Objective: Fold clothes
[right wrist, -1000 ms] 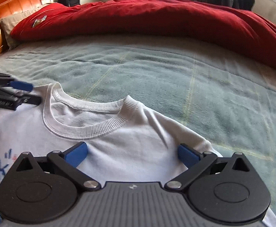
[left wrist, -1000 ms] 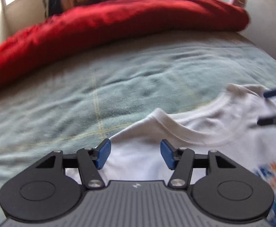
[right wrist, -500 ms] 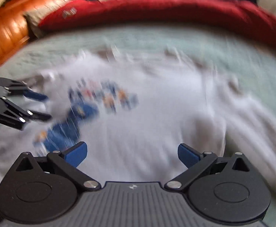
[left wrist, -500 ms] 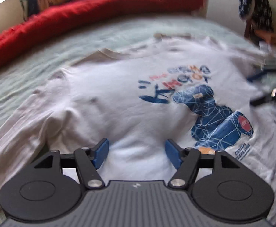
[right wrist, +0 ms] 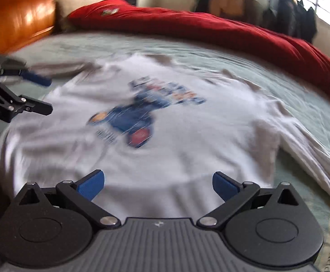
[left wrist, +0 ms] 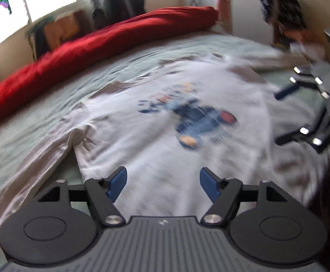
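While both claws gape, left claw (left wrist: pixel 162 184), right claw (right wrist: pixel 157 184), sweatshirt (left wrist: pixel 165 122) spread ahead

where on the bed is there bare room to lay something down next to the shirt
Bare green bedspread runs between the white shirt and the red duvet, widest near the headboard. The near edge is crowded by shirt and sleeves.

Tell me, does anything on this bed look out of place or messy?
Nothing much. The white shirt lies spread print-up on the bed, a little rumpled near the collar, sleeves trailing out sideways. Both pictures are blurred, so small flaws would not show.
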`<state>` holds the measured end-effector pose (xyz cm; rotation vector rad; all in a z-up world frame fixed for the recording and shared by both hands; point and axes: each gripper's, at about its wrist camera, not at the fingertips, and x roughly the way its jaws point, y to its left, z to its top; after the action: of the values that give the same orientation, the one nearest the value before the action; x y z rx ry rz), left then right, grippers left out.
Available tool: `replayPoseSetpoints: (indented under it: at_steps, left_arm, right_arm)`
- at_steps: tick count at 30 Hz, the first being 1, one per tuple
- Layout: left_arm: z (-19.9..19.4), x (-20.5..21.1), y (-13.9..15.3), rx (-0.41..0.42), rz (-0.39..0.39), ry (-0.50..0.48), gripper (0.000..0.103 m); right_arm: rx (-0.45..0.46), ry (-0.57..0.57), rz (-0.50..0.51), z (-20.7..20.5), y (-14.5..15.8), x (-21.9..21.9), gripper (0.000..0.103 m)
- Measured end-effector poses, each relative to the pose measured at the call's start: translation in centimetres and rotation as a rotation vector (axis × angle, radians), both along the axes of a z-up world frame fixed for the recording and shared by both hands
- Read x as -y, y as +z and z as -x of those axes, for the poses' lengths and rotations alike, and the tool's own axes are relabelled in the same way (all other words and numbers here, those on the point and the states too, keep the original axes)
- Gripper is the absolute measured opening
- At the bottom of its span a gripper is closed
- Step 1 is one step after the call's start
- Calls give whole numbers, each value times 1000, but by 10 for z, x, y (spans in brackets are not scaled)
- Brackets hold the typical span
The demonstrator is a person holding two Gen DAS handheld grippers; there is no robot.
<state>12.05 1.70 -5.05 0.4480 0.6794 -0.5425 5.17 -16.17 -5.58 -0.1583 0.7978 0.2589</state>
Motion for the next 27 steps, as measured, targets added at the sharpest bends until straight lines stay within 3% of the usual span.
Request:
replayPoseSetpoints:
  at_steps: [3, 4, 7, 10, 13, 25, 27]
  left_arm:
    - [37, 2, -18, 25, -57, 21, 72]
    - [47, -2, -26, 2, -52, 38, 72]
    - [65, -22, -41, -98, 59, 147, 72]
    - [72, -35, -35, -159, 114, 188, 74]
    - [66, -36, -20, -136, 129, 198, 74]
    - [22, -45, -45, -173, 344, 301, 74]
    - [32, -50, -45, -186, 348, 280, 74]
  right_arm:
    - [-25, -26, 63, 16, -23, -9, 103]
    - [-5, -46, 38, 24, -27, -5, 103]
    - [9, -114, -60, 41, -31, 12, 103]
    - [29, -139, -73, 53, -33, 15, 103]
    - [36, -154, -62, 55, -36, 11, 103]
    - [43, -179, -55, 59, -36, 9, 103]
    - [38, -181, -52, 58, -35, 9, 103]
